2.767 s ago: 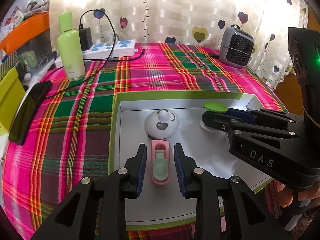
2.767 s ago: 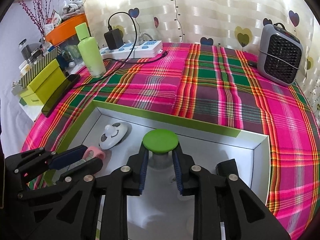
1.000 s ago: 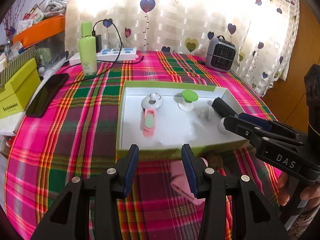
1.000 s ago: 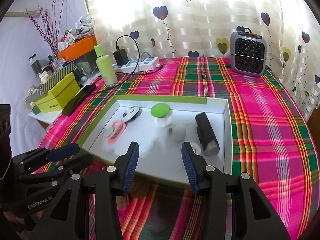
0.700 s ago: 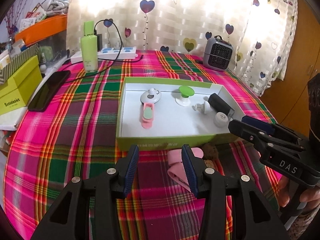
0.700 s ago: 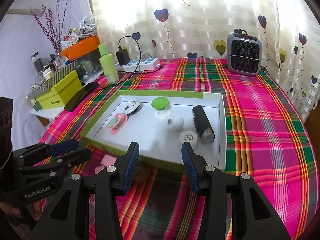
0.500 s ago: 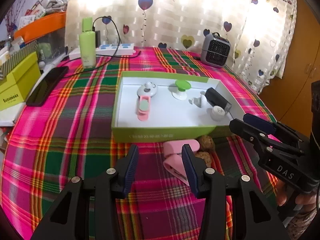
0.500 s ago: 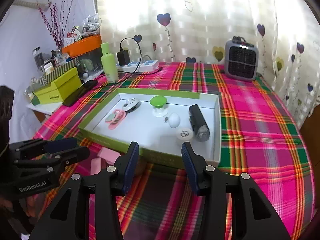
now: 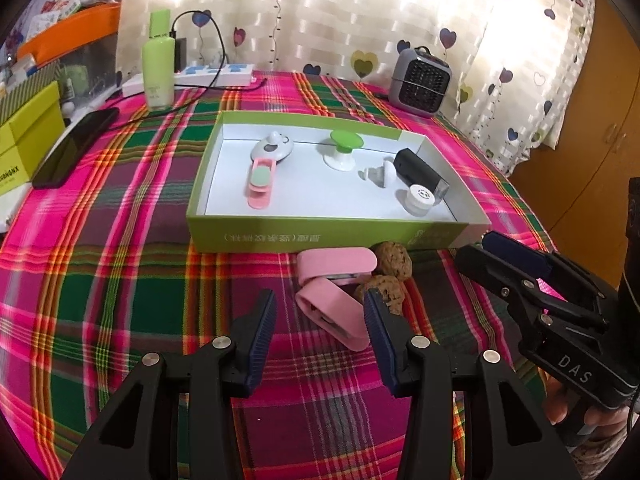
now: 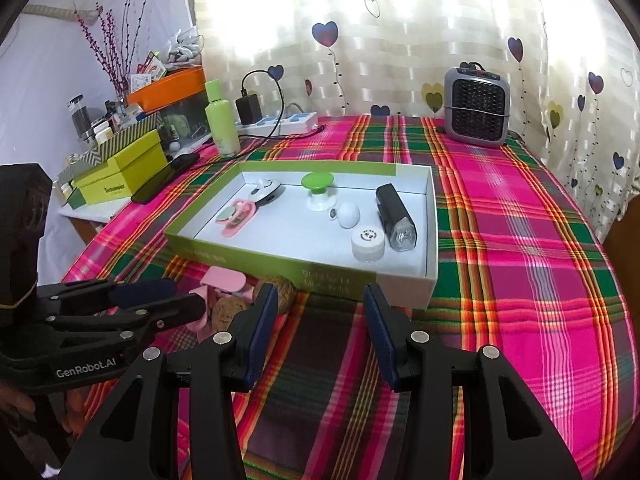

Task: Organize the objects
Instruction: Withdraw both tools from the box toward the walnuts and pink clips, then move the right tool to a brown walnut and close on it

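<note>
A green-sided white box sits mid-table holding a pink-and-green clip, a white round gadget, a green-topped stand, a white egg shape, a white jar and a black block. In front of the box lie two pink cases and two walnuts. My left gripper is open and empty just short of the nearer pink case. My right gripper is open and empty, before the box's front wall.
The plaid tablecloth covers the table. At the back stand a green bottle, a power strip with charger and a small grey heater. A black phone and yellow-green boxes lie at the left edge.
Both grippers have let go of the clip and the green-topped stand, opened, and drawn back out of the box toward the table's near side. The pink cases and walnuts have come into view.
</note>
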The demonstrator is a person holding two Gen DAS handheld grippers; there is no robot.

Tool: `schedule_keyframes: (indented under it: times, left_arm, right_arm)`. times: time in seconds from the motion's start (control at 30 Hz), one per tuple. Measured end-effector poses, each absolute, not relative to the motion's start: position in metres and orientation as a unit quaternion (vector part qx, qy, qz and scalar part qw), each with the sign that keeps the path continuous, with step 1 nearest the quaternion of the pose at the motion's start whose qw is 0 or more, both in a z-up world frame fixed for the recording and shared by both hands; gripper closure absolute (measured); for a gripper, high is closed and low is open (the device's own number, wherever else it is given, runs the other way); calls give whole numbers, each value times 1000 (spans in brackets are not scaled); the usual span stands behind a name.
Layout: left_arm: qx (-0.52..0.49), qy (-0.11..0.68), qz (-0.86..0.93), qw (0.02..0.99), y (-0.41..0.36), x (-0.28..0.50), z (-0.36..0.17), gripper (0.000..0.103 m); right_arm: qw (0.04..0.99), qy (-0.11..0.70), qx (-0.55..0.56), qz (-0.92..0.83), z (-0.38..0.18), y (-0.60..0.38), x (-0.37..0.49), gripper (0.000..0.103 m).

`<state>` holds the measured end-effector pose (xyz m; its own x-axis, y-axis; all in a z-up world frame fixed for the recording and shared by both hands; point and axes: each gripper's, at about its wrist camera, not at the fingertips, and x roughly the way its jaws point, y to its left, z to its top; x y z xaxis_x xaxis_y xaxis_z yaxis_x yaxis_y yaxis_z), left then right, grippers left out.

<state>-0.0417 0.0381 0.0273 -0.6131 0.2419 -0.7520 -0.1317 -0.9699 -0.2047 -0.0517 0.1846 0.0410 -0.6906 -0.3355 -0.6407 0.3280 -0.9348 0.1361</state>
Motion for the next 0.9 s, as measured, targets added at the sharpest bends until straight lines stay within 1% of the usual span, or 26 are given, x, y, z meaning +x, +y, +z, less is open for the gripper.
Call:
schedule_keyframes:
  times: [0.37, 0.63, 0.9]
  left_arm:
    - [-432, -66, 894, 103, 37, -42, 24, 59]
    - [-436, -51, 894, 88, 25, -43, 25, 59]
    - [-442, -75, 887, 106, 28, -44, 25, 59]
  right_arm:
    - [193, -5, 361, -912, 36, 182, -47, 57]
    - [200, -5, 372, -906, 32, 178, -46, 57]
    - [196, -11, 372, -907, 31, 180, -44, 57]
